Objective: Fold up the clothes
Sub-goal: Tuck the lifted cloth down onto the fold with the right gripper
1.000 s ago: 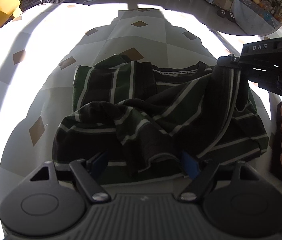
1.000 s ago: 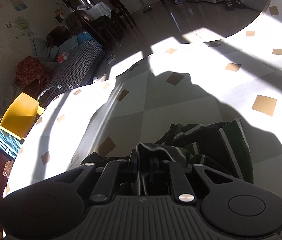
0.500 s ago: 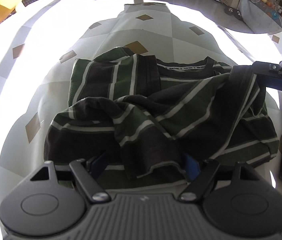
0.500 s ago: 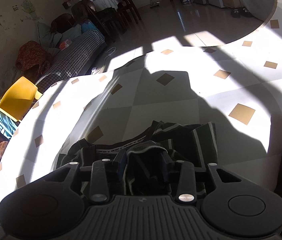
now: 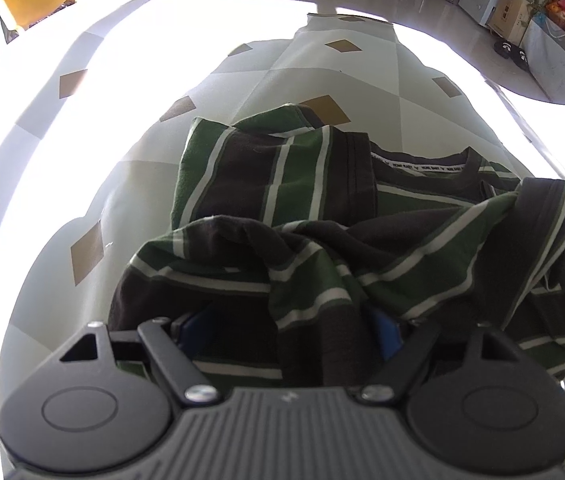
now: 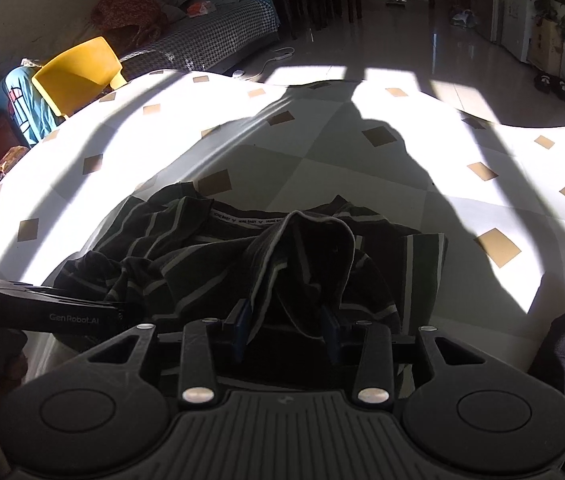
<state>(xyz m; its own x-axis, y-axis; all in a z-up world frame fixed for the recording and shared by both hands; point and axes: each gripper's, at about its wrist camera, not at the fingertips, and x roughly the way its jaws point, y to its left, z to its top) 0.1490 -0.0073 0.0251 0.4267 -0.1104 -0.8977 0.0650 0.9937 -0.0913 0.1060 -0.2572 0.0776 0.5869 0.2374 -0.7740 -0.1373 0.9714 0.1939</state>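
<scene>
Sunlight fell across the tiled surface (image 5: 242, 92), where a green-and-dark striped shirt (image 5: 282, 184) lay crumpled in the shaded middle, its collar label facing away from both cameras. Over the shirt's near hem, the left gripper (image 5: 286, 332) stood with its blue pads wide apart, cloth bunched loosely between them; it appeared released, though folds hid the tips. Toward the shirt's right side, the right gripper (image 6: 288, 328) was clenched on a raised fold of the shirt (image 6: 306, 248), which peaked above the pads. Beyond the shirt, a yellow chair (image 6: 78, 68) stood past the surface's far edge.
</scene>
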